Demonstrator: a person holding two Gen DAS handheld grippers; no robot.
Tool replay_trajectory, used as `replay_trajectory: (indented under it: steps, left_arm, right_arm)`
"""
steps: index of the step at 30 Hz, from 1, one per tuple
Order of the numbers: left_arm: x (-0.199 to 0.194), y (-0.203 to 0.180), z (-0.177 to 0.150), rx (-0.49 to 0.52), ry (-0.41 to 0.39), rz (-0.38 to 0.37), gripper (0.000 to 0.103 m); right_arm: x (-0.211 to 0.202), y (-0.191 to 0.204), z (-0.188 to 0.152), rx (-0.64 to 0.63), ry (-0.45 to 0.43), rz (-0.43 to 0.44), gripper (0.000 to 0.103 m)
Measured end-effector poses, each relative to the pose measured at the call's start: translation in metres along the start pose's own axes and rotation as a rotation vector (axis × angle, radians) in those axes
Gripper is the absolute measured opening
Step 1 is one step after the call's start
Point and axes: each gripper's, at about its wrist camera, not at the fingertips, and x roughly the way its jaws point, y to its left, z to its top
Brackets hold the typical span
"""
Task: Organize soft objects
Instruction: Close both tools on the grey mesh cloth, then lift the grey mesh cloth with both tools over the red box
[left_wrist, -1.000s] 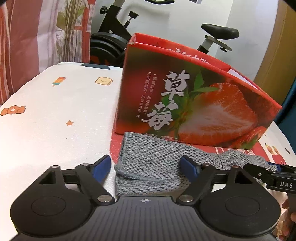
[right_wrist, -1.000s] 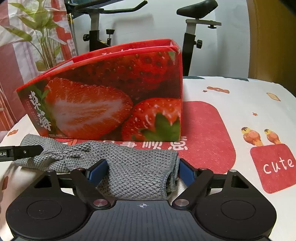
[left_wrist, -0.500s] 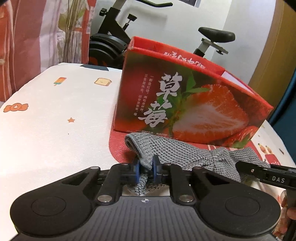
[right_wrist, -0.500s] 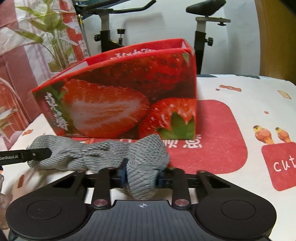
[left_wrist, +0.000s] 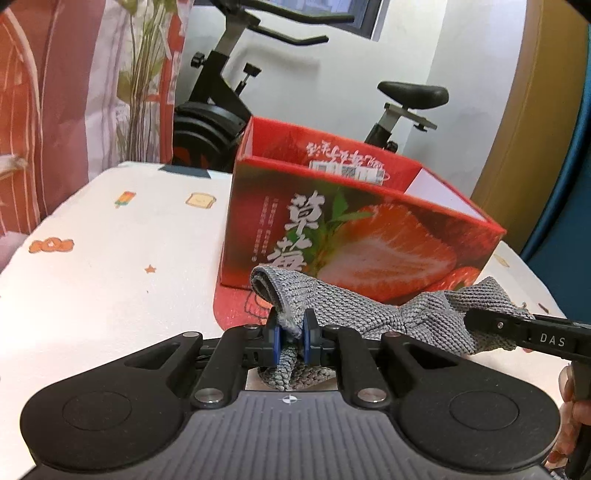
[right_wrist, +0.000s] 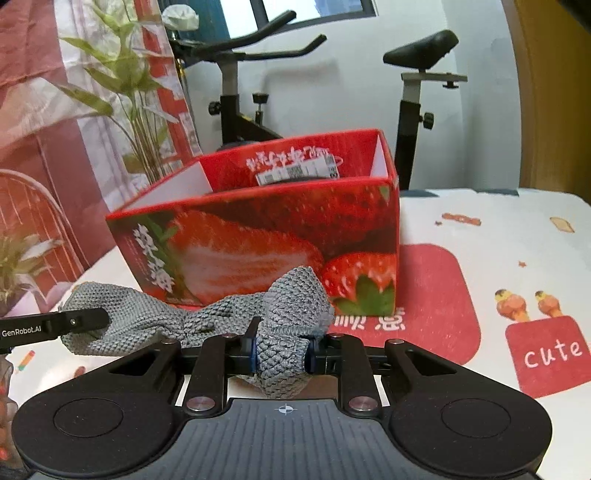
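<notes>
Cloth now lifted, pinched between claws.

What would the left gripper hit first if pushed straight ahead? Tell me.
Probably the red strawberry-printed cardboard box: the left gripper, shut on the grey knitted cloth, points at the box's near wall. Depth is unclear.

Coarse grey knitted cloth, glossy cardboard box
</notes>
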Motion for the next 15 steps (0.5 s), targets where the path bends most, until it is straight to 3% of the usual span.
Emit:
replay_trajectory:
  steps: [15]
  left_arm:
    - [-0.029,-0.009,-0.004,0.016,-0.045,0.005,0.012]
  right_arm:
    - [-0.023,0.011,-0.002,-0.021,-0.017,0.010,0.020]
